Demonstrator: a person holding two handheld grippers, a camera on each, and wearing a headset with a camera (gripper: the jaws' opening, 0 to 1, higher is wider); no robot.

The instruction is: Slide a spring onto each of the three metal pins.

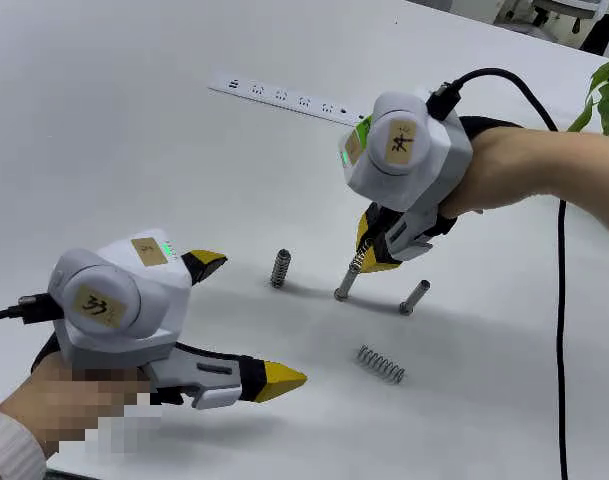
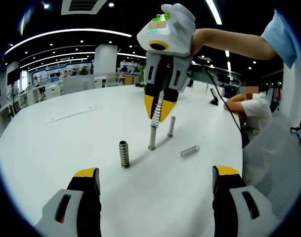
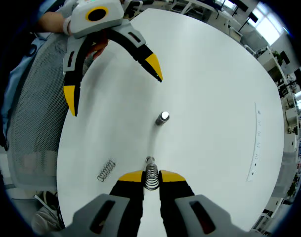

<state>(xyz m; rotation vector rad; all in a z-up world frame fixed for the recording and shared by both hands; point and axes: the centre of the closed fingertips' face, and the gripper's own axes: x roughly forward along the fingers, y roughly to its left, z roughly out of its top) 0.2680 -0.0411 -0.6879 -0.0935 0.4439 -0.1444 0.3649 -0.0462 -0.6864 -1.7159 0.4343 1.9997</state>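
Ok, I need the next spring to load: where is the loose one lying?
In the head view the loose spring lies on the table, toward the person from the bare pin and right of the open left gripper.

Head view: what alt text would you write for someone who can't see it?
The right gripper holds a spring over the middle pin of three on a white table. The left pin wears a spring, the right pin is bare, a loose spring lies nearby, and the left gripper hangs open.
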